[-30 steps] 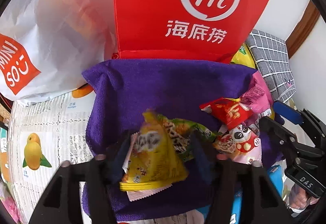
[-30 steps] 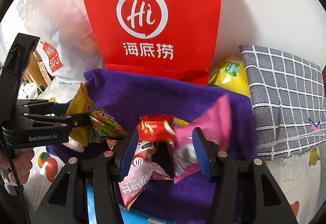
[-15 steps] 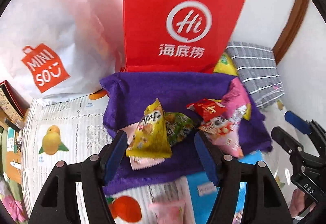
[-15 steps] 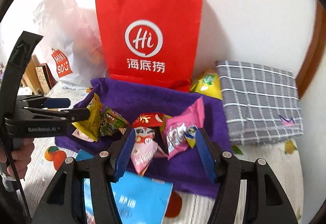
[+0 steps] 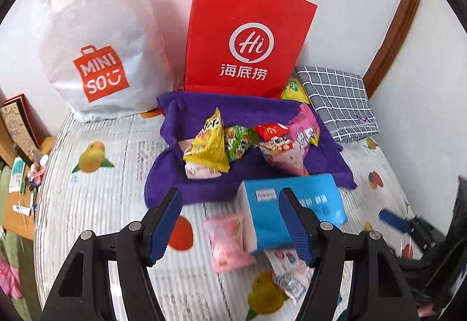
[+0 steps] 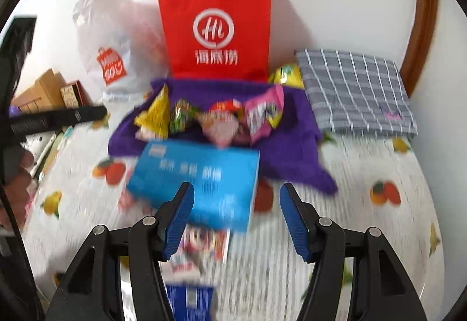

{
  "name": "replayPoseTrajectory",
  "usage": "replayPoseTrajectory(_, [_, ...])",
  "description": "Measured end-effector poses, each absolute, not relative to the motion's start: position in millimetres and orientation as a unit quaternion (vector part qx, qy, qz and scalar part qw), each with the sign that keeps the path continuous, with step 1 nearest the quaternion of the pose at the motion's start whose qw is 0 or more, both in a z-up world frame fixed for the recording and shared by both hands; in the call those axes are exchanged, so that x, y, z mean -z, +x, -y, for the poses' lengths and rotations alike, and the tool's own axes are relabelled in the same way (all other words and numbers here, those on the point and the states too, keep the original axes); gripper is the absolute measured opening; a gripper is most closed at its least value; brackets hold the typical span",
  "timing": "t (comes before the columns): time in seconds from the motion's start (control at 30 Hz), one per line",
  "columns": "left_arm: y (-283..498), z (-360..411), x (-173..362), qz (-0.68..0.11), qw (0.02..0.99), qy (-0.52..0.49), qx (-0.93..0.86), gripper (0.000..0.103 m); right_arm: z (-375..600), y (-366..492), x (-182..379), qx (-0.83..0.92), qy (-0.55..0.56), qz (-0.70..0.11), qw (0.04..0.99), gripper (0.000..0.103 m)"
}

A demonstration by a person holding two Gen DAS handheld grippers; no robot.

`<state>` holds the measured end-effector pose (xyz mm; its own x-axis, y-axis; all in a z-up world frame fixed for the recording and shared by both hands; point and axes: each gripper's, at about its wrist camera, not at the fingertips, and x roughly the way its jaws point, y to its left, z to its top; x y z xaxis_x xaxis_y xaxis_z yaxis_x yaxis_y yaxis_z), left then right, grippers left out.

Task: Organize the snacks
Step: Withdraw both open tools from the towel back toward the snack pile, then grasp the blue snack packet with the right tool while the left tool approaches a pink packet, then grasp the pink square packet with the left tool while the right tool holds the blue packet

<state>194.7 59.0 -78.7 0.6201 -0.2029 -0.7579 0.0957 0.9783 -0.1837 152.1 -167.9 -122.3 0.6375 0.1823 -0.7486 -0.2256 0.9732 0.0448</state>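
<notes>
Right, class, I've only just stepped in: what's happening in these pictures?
A person holding a gripper in each hand is sorting snacks on a fruit-print sheet. Both the left gripper and the right gripper are open and hold nothing. A row of snack packets, including a yellow packet and a pink packet, lies on a purple towel in front of a red paper bag. A blue box and a pale pink packet lie on the sheet, off the towel.

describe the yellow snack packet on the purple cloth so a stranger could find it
Start at the red paper bag; a purple cloth lies before it. The yellow snack packet is the leftmost on it, a tall triangle beside a green one.
</notes>
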Motion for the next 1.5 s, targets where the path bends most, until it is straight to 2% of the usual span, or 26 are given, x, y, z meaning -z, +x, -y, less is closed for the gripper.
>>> replayPoseTrajectory(0.37, [151, -67, 97, -0.438, 0.892, -0.086, 0.068, 0.067, 165, 104, 177, -0.136, 0.01, -0.473, 0.871, 0.061])
replayPoseTrajectory(0.43, [145, -70, 102, -0.441, 0.891, -0.089, 0.065, 0.072, 161, 99, 186, -0.143, 0.008, -0.48, 0.866, 0.061])
replayPoseTrajectory(0.57, [135, -74, 113, -0.448, 0.888, -0.082, 0.064, 0.072, 154, 94, 203, -0.149, 0.009, -0.495, 0.856, 0.061])
replayPoseTrajectory(0.77, [128, -78, 130, -0.46, 0.882, -0.082, 0.062, 0.072, 140, 84, 210, -0.135, -0.042, -0.468, 0.873, 0.061])
replayPoseTrajectory(0.87, [130, -75, 141, -0.468, 0.879, -0.073, 0.058, 0.072, 138, 81, 210, -0.142, -0.069, -0.452, 0.878, 0.049])
replayPoseTrajectory(1.27, [170, -64, 175, -0.477, 0.872, -0.097, 0.055, 0.072, 186, 100, 197, -0.113, -0.065, -0.392, 0.911, 0.048])
replayPoseTrajectory(1.5, [197, -62, 188, -0.473, 0.872, -0.111, 0.063, 0.067, 205, 118, 206, -0.106, -0.034, -0.397, 0.911, 0.048])
